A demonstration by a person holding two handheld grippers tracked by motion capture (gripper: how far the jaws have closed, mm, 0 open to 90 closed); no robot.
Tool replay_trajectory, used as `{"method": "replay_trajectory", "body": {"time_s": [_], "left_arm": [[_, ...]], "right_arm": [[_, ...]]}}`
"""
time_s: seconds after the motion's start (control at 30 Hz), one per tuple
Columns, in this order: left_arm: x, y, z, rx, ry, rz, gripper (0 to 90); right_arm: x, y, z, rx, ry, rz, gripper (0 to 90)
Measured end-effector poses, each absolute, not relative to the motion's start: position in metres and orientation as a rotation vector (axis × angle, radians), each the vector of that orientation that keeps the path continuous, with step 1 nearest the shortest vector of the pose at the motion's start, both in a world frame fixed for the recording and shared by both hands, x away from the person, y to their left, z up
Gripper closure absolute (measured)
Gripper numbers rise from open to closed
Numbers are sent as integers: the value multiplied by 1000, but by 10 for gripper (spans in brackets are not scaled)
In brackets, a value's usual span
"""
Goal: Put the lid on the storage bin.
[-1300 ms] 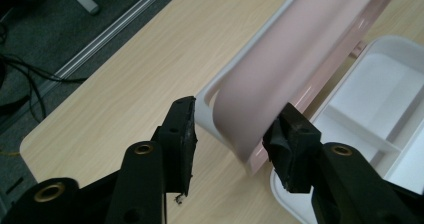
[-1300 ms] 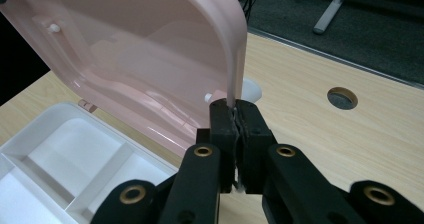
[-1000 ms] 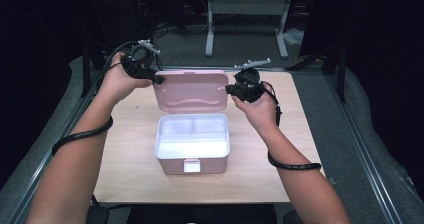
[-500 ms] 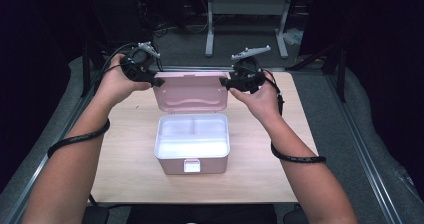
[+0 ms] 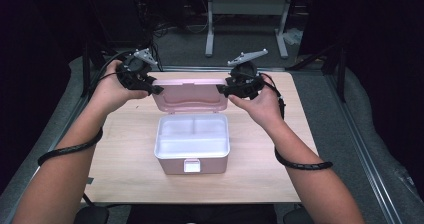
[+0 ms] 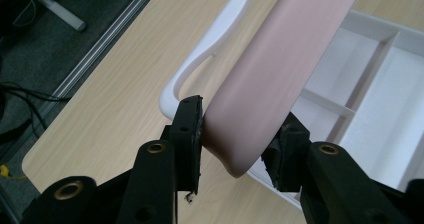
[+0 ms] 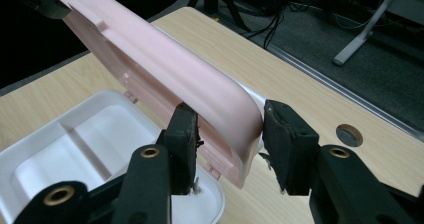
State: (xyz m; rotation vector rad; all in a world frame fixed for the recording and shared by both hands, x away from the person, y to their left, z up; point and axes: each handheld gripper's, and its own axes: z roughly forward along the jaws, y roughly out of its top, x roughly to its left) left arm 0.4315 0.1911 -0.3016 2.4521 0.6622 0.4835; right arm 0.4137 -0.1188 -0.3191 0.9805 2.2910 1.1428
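Lid [image 5: 189, 94] stands open behind the box [image 5: 192, 144], long axis left-right; left gripper [image 5: 150, 86] and right gripper [image 5: 225, 89] straddle its two ends, jaws just opened, not clamping.

Both hand-held grippers' jaws have just opened around the pink lid [image 5: 189, 95].

Your left gripper [image 5: 156, 90] sits at about ten o'clock over the table, jaws pointing inward toward three o'clock; they have just been opening, with the lid's corner between them. Your right gripper [image 5: 221, 89] sits at about one o'clock, jaws facing nine o'clock, parted around the other corner. Both forearms reach up from six o'clock.
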Motion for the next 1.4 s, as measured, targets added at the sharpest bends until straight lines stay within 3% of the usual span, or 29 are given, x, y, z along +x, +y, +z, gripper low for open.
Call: {"method": "replay_trajectory", "body": {"time_s": [0.63,1.03,1.4], "left_arm": [[374,195,-330,2484,529,499,483],[354,201,-351,2493,542,440,401],[340,207,-365,2500,542,408,404]], "right_arm": [[366,-130,-350,950,2388,1157,522],[348,-133,-374,964,2448,1143,480],[337,-134,-394,965,2463,1121,468]]}}
